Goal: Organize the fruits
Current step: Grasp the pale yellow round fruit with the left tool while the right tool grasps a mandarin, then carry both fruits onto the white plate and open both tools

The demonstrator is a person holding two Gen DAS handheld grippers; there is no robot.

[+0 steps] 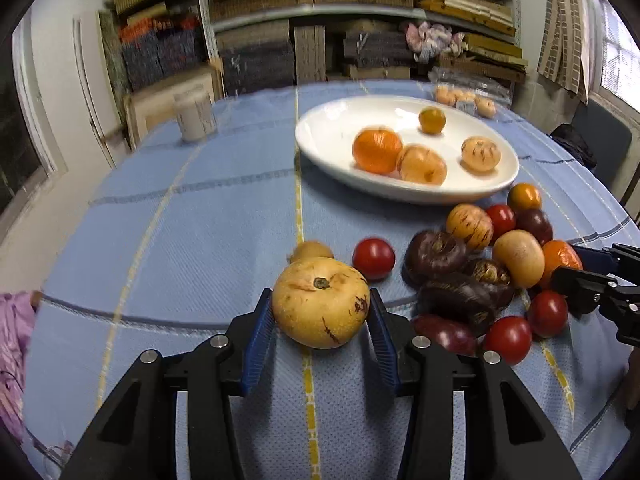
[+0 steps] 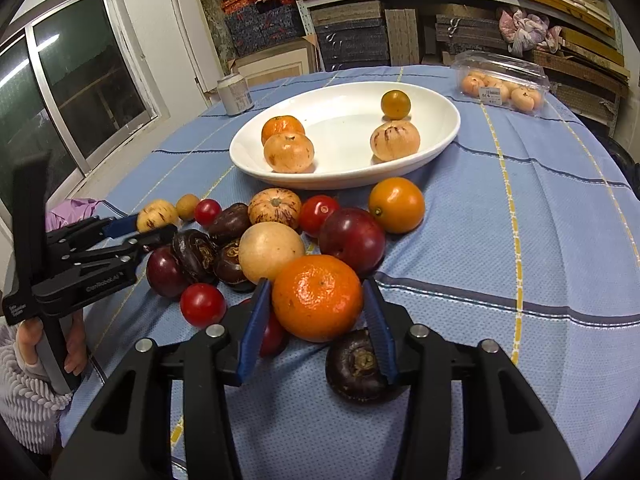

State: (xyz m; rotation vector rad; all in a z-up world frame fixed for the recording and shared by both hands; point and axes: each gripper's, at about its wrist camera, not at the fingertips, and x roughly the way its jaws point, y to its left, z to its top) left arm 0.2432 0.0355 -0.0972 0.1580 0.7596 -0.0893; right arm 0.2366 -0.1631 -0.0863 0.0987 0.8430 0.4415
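Both grippers look loaded: the left gripper [image 1: 320, 312] is clamped on a yellow melon-like fruit [image 1: 320, 304] beside the pile, and the right gripper [image 2: 318, 300] squeezes a mandarin [image 2: 318, 298] at the pile's near edge. Looks like the pick step is done, so next is probably lifting both clear and carrying them over to the white dish [image 2: 432, 148] without knocking the tomatoes [image 2: 203, 305] loose.

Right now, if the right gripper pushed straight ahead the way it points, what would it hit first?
Past the mandarin it grips, the right gripper would likely first meet the dark red plum; depth is uncertain.
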